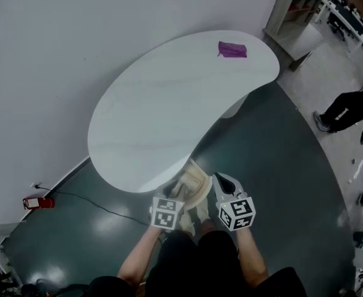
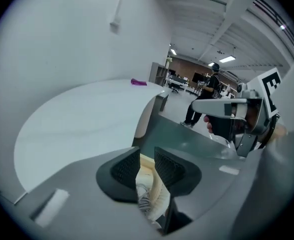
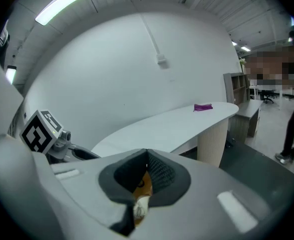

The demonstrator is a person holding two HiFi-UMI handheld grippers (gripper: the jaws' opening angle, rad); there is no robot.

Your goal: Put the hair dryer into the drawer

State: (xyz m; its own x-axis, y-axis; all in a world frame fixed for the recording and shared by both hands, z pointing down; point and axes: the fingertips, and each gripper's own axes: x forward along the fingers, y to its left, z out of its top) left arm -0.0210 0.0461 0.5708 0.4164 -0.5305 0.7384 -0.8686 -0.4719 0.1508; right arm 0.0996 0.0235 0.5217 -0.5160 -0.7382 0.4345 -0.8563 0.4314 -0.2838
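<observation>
The left gripper (image 2: 147,165) hangs just off the near edge of the white table (image 1: 138,104) and points downward at a slant. Its jaws stand a little apart with no hold on anything. Through the narrow gap show a cream thing and, lower, a bit of striped stuff too blurred to name.

The right gripper (image 3: 147,156) is just beside it on the right. Its jaws are clenched tip to tip with nothing caught between them. Under the tips a patch of orange and cream shows, also too blurred to name. Bare forearms carry both grippers.

From the head view, the cream thing (image 1: 193,178) sits at the near edge of the tabletop, partly under it, right ahead of both grippers. Whether it is a drawer I cannot tell.

I cannot make out the hair dryer in any view. A small purple thing (image 1: 232,49) lies near the far right end of the tabletop, too small to name.

On the dark green floor (image 1: 280,184), a red thing (image 1: 38,202) lies by the wall on the left with a black cable (image 1: 94,202) running from it. A person in dark clothes (image 1: 348,107) stands well to the right of the table. A grey shelf unit (image 1: 292,11) stands past its far right end.
</observation>
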